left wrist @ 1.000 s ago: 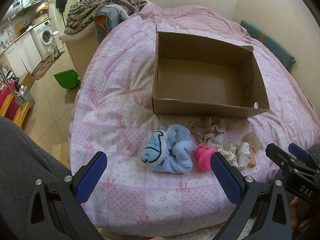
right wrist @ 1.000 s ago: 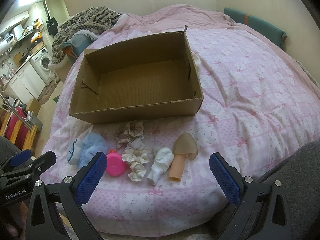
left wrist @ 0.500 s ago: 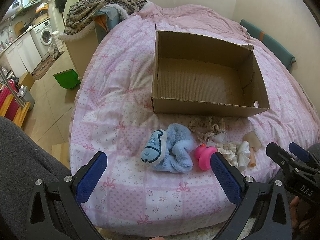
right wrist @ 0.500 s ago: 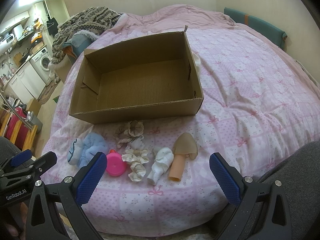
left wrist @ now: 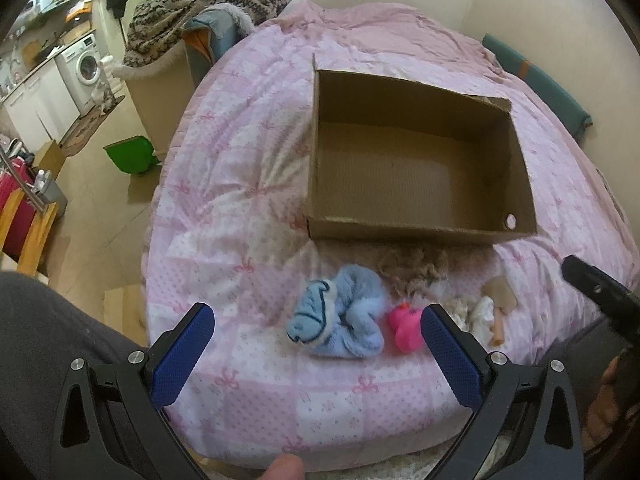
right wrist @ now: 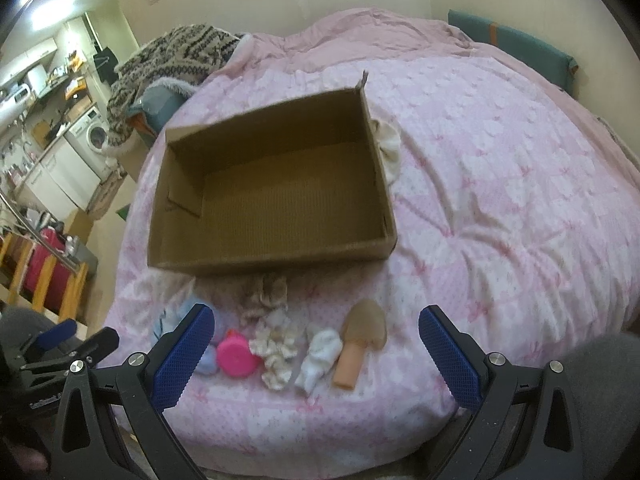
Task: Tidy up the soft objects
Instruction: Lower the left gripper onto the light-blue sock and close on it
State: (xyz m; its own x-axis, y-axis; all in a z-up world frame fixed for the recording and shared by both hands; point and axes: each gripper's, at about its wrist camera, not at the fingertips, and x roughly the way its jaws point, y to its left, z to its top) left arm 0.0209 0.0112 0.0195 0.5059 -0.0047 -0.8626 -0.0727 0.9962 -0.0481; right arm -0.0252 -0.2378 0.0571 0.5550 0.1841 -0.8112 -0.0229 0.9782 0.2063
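Observation:
An open, empty cardboard box (left wrist: 420,232) (right wrist: 272,258) sits on the pink bed. In front of it lies a row of soft things: a blue fluffy toy (left wrist: 340,320) (right wrist: 164,320), a pink duck toy (left wrist: 406,326) (right wrist: 236,356), a brown frilly cloth (left wrist: 416,268) (right wrist: 270,292), a cream frilly cloth (right wrist: 276,348), a white sock (right wrist: 320,356) and a beige sock (right wrist: 362,336). My left gripper (left wrist: 316,354) is open and empty, just short of the blue toy. My right gripper (right wrist: 316,356) is open and empty, nearer than the cream cloth and socks.
The pink quilt (right wrist: 500,200) covers the bed. A cream cloth (right wrist: 390,144) lies beside the box's right wall. A patterned blanket (left wrist: 208,4) lies over a chair at the back left. A green bin (left wrist: 130,154) stands on the floor to the left.
Both grippers have moved forward and up a little, so the box and the row of soft things sit lower in both views. Both stay open and empty.

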